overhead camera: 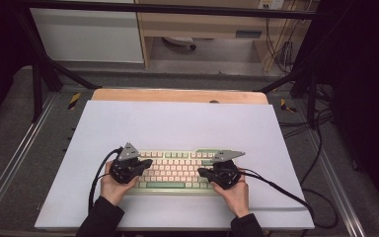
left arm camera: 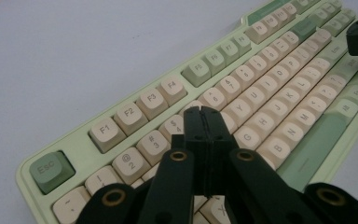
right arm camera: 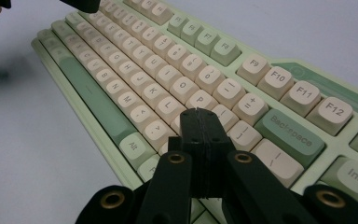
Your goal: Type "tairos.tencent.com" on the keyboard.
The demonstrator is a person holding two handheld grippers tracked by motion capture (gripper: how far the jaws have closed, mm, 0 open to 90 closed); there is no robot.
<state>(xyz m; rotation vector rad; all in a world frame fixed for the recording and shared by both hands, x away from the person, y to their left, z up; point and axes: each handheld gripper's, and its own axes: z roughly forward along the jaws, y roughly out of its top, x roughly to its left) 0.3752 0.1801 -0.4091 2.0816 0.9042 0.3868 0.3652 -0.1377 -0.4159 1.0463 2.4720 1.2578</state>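
A pale green keyboard (overhead camera: 175,170) with cream and green keycaps lies on the white sheet near the front of the table. My left gripper (overhead camera: 149,162) hovers over its left half, jaws pressed together with nothing between them; in the left gripper view the shut tips (left arm camera: 204,112) sit above the number row of the keyboard (left arm camera: 261,84). My right gripper (overhead camera: 200,171) is over the right half, also shut and empty; its tips (right arm camera: 199,113) hang above the keys near P on the keyboard (right arm camera: 135,79).
A white sheet (overhead camera: 177,123) covers the wooden tabletop (overhead camera: 177,95). Black cables (overhead camera: 276,190) trail from both grippers toward the front and right. Dark frame bars (overhead camera: 44,74) flank the table, and shelving stands behind it.
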